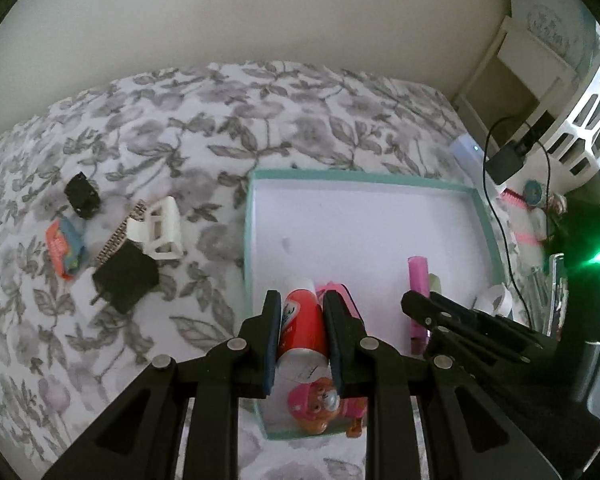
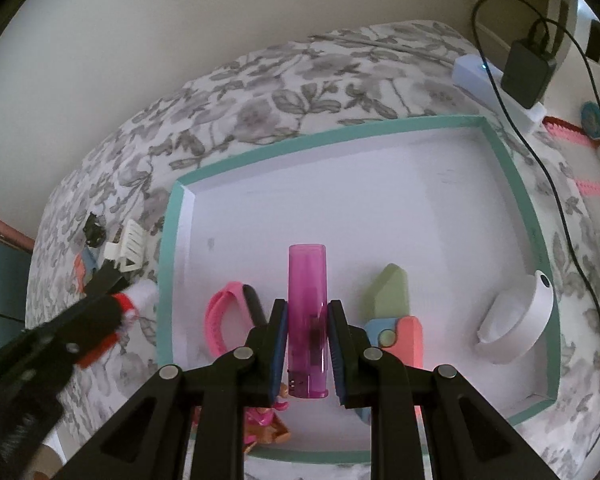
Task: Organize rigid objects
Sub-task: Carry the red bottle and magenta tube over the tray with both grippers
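My left gripper (image 1: 300, 306) is shut on a red and white tube (image 1: 302, 320), held over the near left corner of the teal-rimmed white tray (image 1: 360, 178). My right gripper (image 2: 307, 312) is shut on a translucent purple lighter (image 2: 307, 312) above the tray (image 2: 332, 132). In the tray lie a pink band (image 2: 220, 316), a toy pup figure (image 1: 320, 404), a green, blue and coral folding piece (image 2: 392, 308) and a white ring (image 2: 516, 320). On the bedspread left of the tray lie a white hair claw (image 1: 160, 228), a black charger plug (image 1: 124, 280), a black clip (image 1: 82, 194) and an orange-blue piece (image 1: 64, 248).
The tray sits on a floral bedspread (image 1: 180, 128) against a plain wall. A white power strip (image 2: 484, 80) with a black adapter (image 2: 528, 72) and cable lies past the tray's far right corner. Pink-trimmed items (image 2: 592, 188) lie at the right edge.
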The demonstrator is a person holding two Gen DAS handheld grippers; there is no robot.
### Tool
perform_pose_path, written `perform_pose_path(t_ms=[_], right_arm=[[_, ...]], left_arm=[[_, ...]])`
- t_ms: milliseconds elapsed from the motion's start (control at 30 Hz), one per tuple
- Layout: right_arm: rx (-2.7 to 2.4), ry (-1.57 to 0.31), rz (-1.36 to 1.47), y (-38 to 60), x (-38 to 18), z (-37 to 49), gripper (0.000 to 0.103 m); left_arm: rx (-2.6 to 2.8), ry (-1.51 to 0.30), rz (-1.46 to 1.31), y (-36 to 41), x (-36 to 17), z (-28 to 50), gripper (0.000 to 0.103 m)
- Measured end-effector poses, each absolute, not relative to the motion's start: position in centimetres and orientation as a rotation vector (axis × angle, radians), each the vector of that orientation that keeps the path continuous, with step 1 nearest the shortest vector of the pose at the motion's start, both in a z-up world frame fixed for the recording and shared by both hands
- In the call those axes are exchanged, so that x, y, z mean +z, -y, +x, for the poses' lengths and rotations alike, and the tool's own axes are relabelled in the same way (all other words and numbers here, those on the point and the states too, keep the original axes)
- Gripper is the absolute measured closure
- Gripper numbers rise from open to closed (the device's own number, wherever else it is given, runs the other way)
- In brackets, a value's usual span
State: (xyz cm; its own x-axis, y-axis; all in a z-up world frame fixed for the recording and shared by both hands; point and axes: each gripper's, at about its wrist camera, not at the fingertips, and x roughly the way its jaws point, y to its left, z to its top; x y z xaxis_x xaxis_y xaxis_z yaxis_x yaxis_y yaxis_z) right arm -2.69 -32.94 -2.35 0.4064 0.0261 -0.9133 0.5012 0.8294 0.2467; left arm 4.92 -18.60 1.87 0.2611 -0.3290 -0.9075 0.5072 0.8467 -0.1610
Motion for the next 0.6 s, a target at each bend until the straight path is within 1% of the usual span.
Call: perform_pose_path(t_ms=[300,600], right_arm=[[-0.331,-1.134,0.541,33.7,-2.9,-2.8,0.082],[-0.324,-1.182,0.5,32.9,-4.1,-2.4,0.082]], left_arm=[[-0.541,-1.151,0.218,20.0,-0.1,5.0,0.081],[-0.525,-1.253,0.278,20.6,-3.4,4.4,0.081]])
